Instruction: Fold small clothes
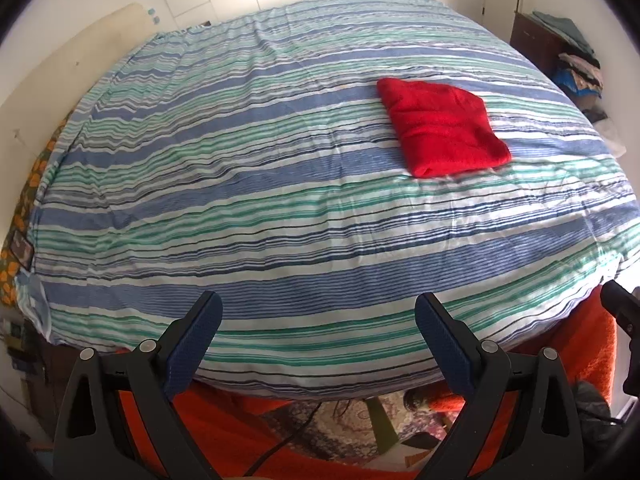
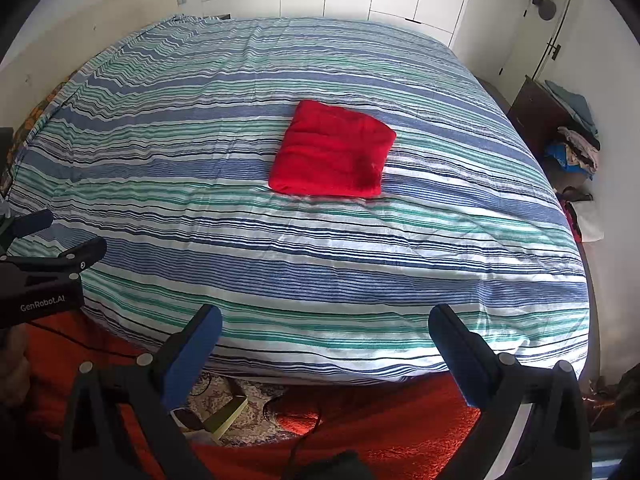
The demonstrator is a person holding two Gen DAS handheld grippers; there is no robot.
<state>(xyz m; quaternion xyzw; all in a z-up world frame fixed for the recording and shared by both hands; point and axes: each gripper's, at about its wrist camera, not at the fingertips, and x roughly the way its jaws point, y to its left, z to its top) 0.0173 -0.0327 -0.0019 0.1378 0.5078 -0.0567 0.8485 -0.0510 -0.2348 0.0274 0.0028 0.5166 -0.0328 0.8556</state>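
The left hand-held gripper [image 1: 318, 320] hangs over the near edge of the bed [image 1: 240, 208], its two blue-padded fingers [image 1: 196, 340] spread wide with nothing between them. The right hand-held gripper [image 2: 325, 334] is poised the same way at the bed's near edge, fingers [image 2: 454, 354] set wide apart and holding nothing.

The folded red garment [image 1: 442, 130] lies flat on the striped bedcover, well ahead of the left hand-held gripper and off to its right side, past the line of its right finger. Seen from the right hand-held gripper, the same red garment [image 2: 332, 150] lies well ahead and almost straight on, roughly in line with the gap between the fingers. It is a neat, roughly square packet, with no gripper touching it.

From the right wrist view, the left hand-held gripper [image 2: 60, 236] shows at the left edge, beside the right one and also short of the garment. In the left wrist view, a dark part of the right hand-held gripper's body [image 1: 624, 312] pokes in at the right edge.

Below both grippers, between them and the bed, an orange-red rug [image 2: 380, 432] covers the floor. Far ahead and to the right stands a dark cabinet [image 2: 536, 108] with a pile of clothes [image 2: 576, 144] beside it.
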